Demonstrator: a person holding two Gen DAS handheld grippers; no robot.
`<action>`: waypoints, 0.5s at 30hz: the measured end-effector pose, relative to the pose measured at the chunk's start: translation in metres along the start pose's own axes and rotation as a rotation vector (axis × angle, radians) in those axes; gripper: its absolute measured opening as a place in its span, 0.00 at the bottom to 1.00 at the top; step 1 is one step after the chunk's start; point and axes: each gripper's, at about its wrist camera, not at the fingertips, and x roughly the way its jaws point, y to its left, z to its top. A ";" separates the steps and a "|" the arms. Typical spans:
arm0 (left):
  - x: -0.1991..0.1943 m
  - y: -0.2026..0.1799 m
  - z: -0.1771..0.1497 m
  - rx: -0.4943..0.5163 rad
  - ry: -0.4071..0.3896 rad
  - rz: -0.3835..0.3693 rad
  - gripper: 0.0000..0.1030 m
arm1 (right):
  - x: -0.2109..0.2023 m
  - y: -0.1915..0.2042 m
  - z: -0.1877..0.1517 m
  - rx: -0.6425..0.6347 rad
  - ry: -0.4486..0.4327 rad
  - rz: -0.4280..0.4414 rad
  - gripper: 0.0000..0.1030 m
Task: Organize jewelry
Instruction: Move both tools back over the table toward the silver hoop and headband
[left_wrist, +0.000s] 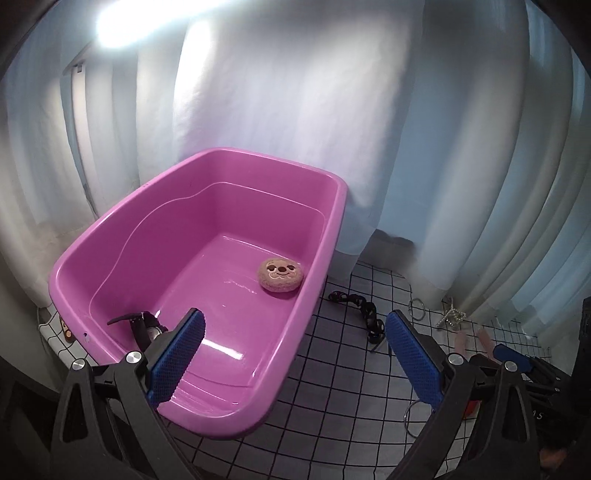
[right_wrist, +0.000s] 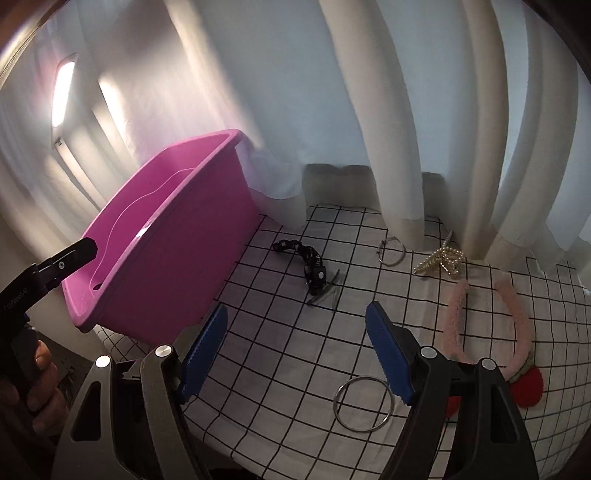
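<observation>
The pink plastic tub (left_wrist: 207, 258) ahead of the open, empty left claw (left_wrist: 295, 347) holds a round plush face brooch (left_wrist: 281, 274) and a dark clip (left_wrist: 136, 321). Ahead of the open, empty right claw (right_wrist: 295, 347), the black chain bracelet (right_wrist: 308, 264), two steel rings (right_wrist: 364, 403) and the pearl clip (right_wrist: 441, 262) wait.

A white cloth with a black grid (right_wrist: 280, 354) covers the surface. Ahead-left of the right gripper (right_wrist: 297, 350) stands a pink tub (right_wrist: 177, 269); ahead lie a black scrunchie (right_wrist: 310, 260), small ring (right_wrist: 390, 252) and pearl clip (right_wrist: 441, 260); a large ring (right_wrist: 364, 402) lies close below, a pink fuzzy headband (right_wrist: 517, 314) rightward.

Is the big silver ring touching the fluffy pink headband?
Apart. The right wrist view shows bare checked cloth between the big silver ring and the fluffy pink headband.
</observation>
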 end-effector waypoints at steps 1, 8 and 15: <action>0.004 -0.013 -0.005 0.016 0.020 -0.019 0.93 | -0.006 -0.016 -0.008 0.029 0.001 -0.027 0.72; 0.036 -0.081 -0.050 0.097 0.157 -0.086 0.93 | -0.042 -0.115 -0.051 0.188 0.016 -0.160 0.72; 0.062 -0.124 -0.096 0.141 0.250 -0.076 0.93 | -0.052 -0.177 -0.077 0.261 0.049 -0.202 0.72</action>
